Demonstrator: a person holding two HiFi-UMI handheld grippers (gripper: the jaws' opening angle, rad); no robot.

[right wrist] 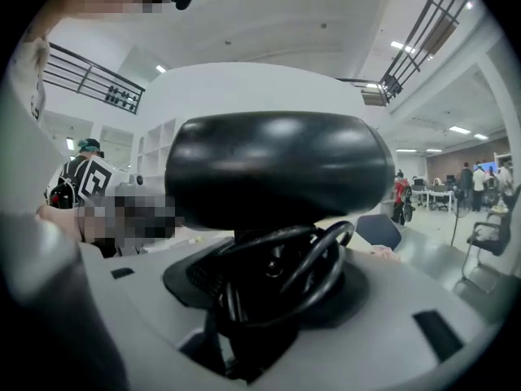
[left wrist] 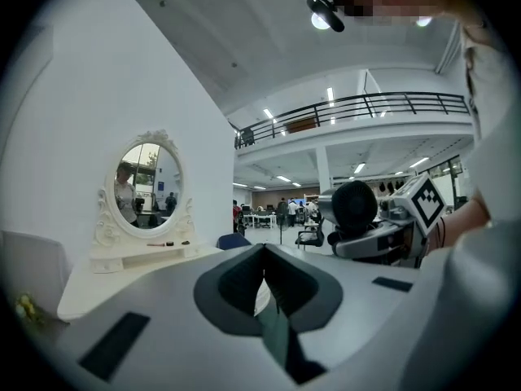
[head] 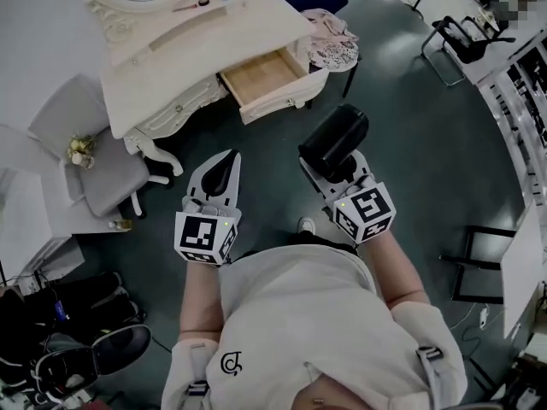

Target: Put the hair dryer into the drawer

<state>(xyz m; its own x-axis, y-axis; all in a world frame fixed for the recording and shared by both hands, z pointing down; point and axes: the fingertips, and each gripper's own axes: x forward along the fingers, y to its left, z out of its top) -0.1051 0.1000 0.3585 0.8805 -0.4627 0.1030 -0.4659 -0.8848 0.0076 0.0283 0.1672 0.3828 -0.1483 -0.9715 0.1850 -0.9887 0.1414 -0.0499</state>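
Head view: we clamp the hair dryer [head: 335,139] in our right gripper [head: 330,167], left gripper [head: 224,162] closed and empty, the open drawer [head: 261,77] not yet reached.

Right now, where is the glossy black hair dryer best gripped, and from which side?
Probably the narrow handle of the black hair dryer, from below the barrel, as the right gripper holds it: the rounded barrel is wide and smooth, while the handle, black cord coiled round it, fits between the jaws.
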